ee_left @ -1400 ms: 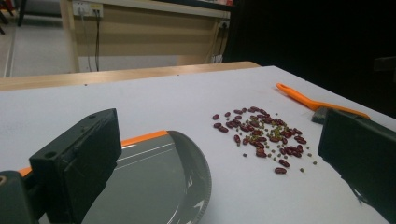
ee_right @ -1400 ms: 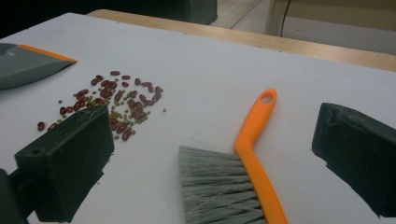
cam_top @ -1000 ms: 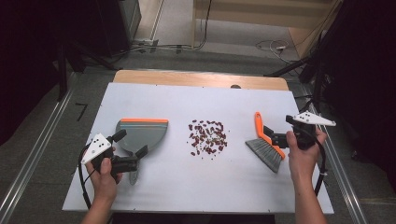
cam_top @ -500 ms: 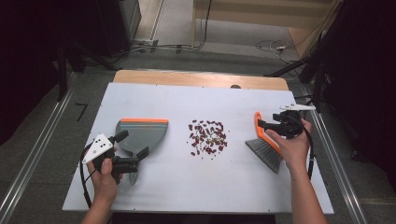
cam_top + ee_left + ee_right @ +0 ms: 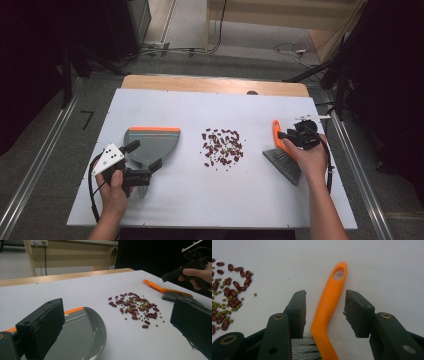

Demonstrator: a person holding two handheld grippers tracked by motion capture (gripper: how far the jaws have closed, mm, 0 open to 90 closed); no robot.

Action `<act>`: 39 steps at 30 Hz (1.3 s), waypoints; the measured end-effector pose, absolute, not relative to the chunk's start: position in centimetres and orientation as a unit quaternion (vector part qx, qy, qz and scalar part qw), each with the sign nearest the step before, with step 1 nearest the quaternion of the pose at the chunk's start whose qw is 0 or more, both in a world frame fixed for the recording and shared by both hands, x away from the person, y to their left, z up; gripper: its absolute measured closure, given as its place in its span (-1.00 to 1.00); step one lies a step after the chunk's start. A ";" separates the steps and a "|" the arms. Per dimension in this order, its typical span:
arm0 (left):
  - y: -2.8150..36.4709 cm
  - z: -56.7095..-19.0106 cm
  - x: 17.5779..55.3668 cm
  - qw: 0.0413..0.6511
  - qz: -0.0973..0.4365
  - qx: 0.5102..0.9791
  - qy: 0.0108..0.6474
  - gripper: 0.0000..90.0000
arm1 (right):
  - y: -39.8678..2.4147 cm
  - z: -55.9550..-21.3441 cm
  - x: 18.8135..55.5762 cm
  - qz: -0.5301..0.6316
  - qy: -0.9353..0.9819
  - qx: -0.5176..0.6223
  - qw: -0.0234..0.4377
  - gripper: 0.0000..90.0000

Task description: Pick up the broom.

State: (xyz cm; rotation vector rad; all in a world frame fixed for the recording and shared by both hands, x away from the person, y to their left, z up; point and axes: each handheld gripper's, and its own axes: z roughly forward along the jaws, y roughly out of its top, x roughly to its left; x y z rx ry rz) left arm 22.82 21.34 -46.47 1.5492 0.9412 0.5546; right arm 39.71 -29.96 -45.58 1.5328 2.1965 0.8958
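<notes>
The brush (image 5: 282,152) lay on the table (image 5: 250,200), right of the beans (image 5: 222,147) — its orange handle between the right hand-held gripper (image 5: 324,312), whose jaws had just been closing, not yet touching. The left hand-held gripper (image 5: 145,160) stood spread by the dustpan (image 5: 152,142).

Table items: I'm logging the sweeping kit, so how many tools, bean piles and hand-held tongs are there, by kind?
Dustpan: 1
Brush: 1
Pile of beans: 1
Left tongs and right tongs: 2
Total: 5
</notes>
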 end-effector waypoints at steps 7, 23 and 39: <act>21.2 -46.6 22.9 0.582 0.236 0.666 0.404 -1.00 | -29.5 -46.9 40.1 0.277 0.772 0.555 0.141 0.21; 21.0 -46.6 22.8 0.580 0.233 0.668 0.404 -1.00 | -27.8 -48.3 39.9 0.213 0.777 0.572 0.153 0.45; 20.5 -46.6 22.8 0.578 0.230 0.674 0.398 -1.00 | -28.7 -48.4 38.8 0.269 0.763 0.563 0.167 0.48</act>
